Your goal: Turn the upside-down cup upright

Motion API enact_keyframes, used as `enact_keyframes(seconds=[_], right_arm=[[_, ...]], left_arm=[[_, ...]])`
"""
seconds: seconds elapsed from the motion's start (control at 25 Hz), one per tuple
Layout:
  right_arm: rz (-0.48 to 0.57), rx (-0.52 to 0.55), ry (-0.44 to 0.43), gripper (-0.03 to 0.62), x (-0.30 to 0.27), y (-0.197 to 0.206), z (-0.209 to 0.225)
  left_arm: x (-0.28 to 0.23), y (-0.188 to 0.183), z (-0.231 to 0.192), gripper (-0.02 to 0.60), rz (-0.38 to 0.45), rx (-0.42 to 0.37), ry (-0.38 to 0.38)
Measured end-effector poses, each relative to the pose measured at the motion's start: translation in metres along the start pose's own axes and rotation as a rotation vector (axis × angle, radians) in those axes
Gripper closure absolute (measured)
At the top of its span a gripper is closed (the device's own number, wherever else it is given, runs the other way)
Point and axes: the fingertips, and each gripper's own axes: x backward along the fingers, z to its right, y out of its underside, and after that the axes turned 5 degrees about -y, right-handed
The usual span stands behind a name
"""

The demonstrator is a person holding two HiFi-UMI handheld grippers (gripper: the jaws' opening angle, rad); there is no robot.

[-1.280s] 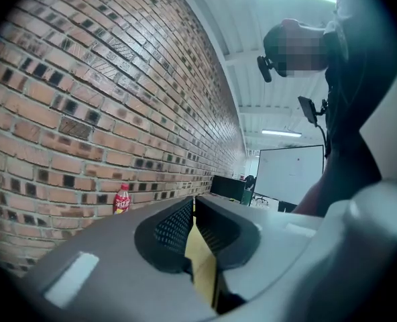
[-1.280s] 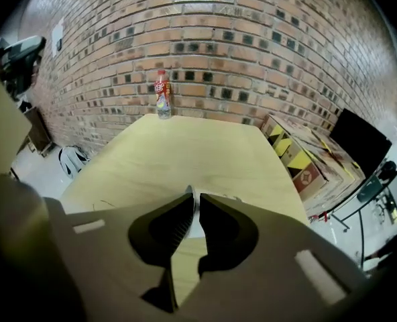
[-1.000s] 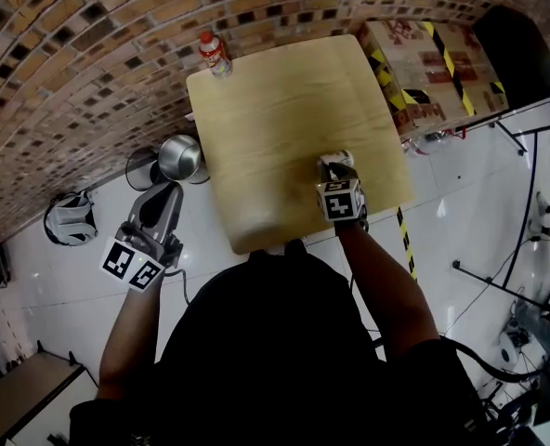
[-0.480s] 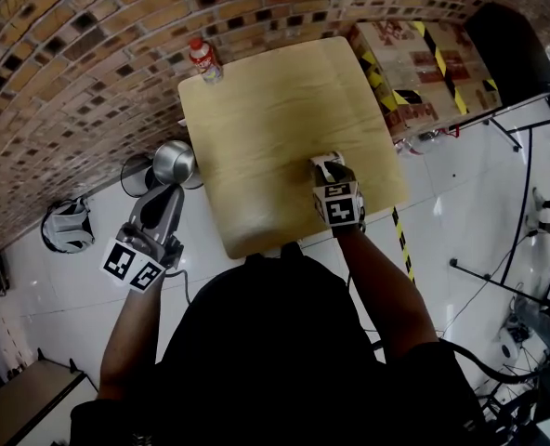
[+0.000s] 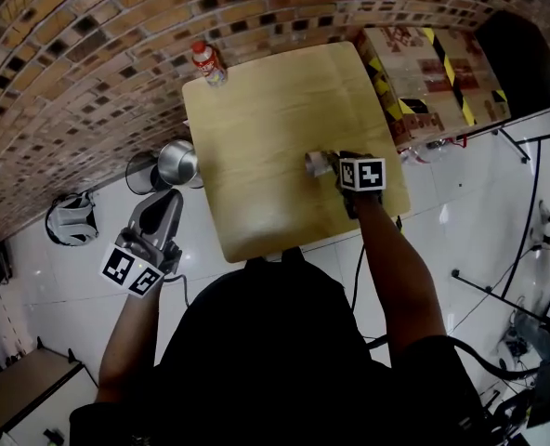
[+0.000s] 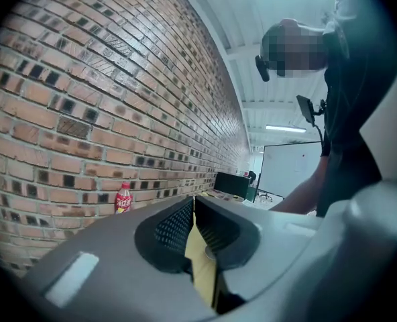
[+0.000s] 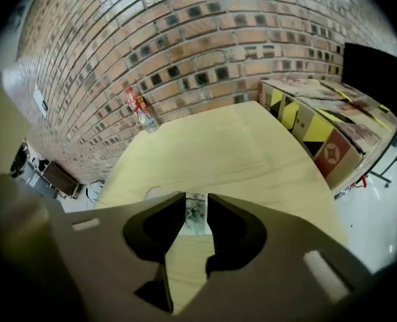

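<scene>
On the wooden table a small pale cup sits near the right edge; which way up it stands I cannot tell. My right gripper lies just right of the cup and points left at it. In the right gripper view the cup shows in the narrow gap at the tips of the right gripper. Its jaws are opening and the pads do not visibly press on the cup. My left gripper hangs off the table's left side over the floor. In its own view the left gripper is shut and empty.
A red-capped bottle stands at the table's far left corner against the brick wall. Cardboard boxes with yellow-black tape stand to the right of the table. A metal pot and a white object lie on the floor at the left.
My right gripper swung from the near side of the cup round to its right and now points left at it. The cup stayed roughly in place. The left gripper kept still.
</scene>
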Motion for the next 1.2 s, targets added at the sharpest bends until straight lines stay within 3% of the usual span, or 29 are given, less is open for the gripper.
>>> enact_keyframes(seconds=[0.12, 0.44, 0.64, 0.84, 0.92, 1.08, 1.2], right_arm=[[-0.03, 0.013, -0.016, 0.49, -0.007, 0.0, -0.004], [-0.104, 0.21, 0.043, 0.505, -0.011, -0.007, -0.021], [-0.16, 0.216, 0.037, 0.497, -0.002, 0.021, -0.031], [0.031, 0.236, 0.011, 0.491, 0.012, 0.0, -0.049], [0.014, 0.281, -0.007, 0.493, 0.0, 0.001, -0.056], [-0.115, 0.199, 0.027, 0.493, -0.008, 0.031, -0.051], [-0.095, 0.128, 0.07, 0.496, -0.004, 0.055, -0.046]], left_arm=[[0.001, -0.001, -0.004, 0.572, -0.005, 0.0, -0.025], [-0.007, 0.002, 0.0, 0.572, -0.019, 0.006, -0.022], [-0.013, 0.004, 0.001, 0.572, -0.017, 0.01, 0.0], [-0.02, 0.004, 0.006, 0.572, -0.021, 0.006, 0.029], [-0.021, 0.003, 0.008, 0.572, -0.022, 0.001, 0.039], [-0.017, -0.002, 0.004, 0.572, -0.014, -0.007, 0.034], [-0.014, -0.002, -0.002, 0.572, -0.006, -0.001, 0.022]])
